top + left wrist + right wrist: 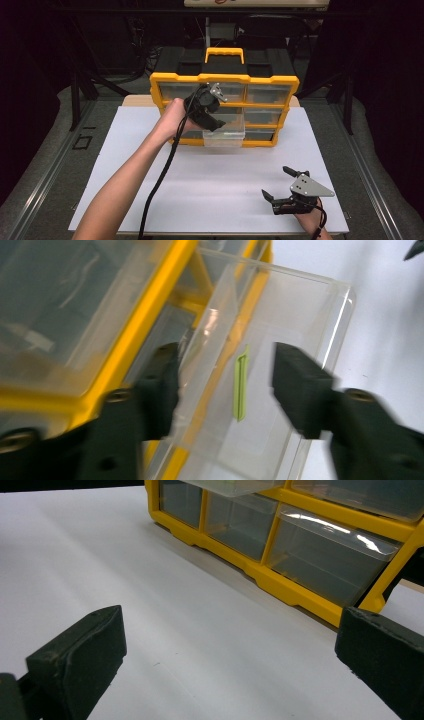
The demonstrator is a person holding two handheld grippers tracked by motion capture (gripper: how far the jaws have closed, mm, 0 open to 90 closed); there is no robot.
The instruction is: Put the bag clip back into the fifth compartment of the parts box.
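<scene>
The left tongs (225, 385) hover spread wide over the pulled-out clear drawer (280, 355) of the yellow organizer (224, 107) at the far edge of the tabletop (125, 165), one jaw either side of the green strip (241, 383) inside. The strip's long axis runs straight away between the jaws. The right tongs (278, 183) rest wide and empty near the tabletop's near right corner, well apart.

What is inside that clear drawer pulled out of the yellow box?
One slim green strip lies in the clear drawer. The left tongs stand open around it, and their black tips hide parts of the drawer floor.
</scene>
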